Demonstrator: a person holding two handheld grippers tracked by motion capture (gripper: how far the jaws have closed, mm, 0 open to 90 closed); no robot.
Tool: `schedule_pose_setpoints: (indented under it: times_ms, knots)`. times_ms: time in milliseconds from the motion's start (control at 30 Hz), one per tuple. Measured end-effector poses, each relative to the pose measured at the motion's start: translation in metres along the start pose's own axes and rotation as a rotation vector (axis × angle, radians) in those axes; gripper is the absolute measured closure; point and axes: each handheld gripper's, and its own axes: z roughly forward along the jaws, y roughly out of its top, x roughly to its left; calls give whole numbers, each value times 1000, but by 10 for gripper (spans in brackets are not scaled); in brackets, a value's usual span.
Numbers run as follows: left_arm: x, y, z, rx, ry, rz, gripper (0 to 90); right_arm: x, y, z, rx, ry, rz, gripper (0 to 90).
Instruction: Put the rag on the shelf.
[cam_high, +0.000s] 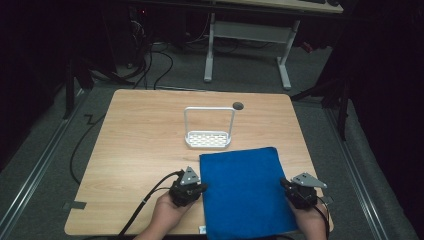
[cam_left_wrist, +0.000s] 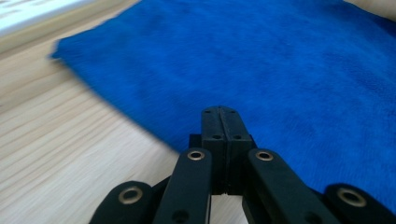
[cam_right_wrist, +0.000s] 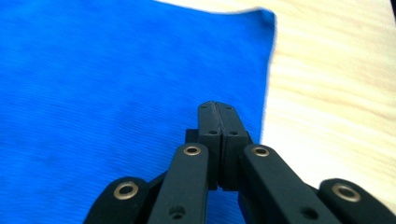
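Observation:
A blue cloth (cam_high: 242, 192) lies flat on the near half of the wooden table (cam_high: 135, 145), its near edge at the table's front. My left gripper (cam_high: 202, 187) rests at the cloth's left edge, held by a hand. In the left gripper view its jaws (cam_left_wrist: 219, 112) are pressed together over the cloth (cam_left_wrist: 233, 60), with nothing visible between them. My right gripper (cam_high: 284, 184) sits at the cloth's right edge. In the right gripper view its jaws (cam_right_wrist: 217, 107) are likewise shut, tips above the cloth (cam_right_wrist: 116, 93) near its border with the bare wood.
A white wire rack (cam_high: 208, 129) with a tall handle and a perforated base stands just beyond the cloth, mid-table. A small dark round spot (cam_high: 238, 105) lies behind it. A white desk frame (cam_high: 247, 45) and cables stand on the floor beyond the table.

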Motion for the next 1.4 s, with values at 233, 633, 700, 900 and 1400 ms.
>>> schedule_pose_setpoints:
  times_ms: [233, 633, 700, 900, 1400]
  knots:
    - [-5, -2, 16, 50, -9, 31, 900, -8, -7, 11, 81, -20, 26, 900]
    - [21, -24, -20, 72, 30, 20, 900, 29, 1, 16, 88, 79, -67, 900]
    - [32, -34, -36, 80, 47, 3, 900, 39, 4, 17, 89, 106, -79, 900]
    - [49, -54, -62, 60, 86, -46, 900, 75, 14, 23, 85, 189, -149, 900]
    - [59, -65, -79, 61, 128, -96, 900, 105, 21, 28, 71, 247, -251, 900]
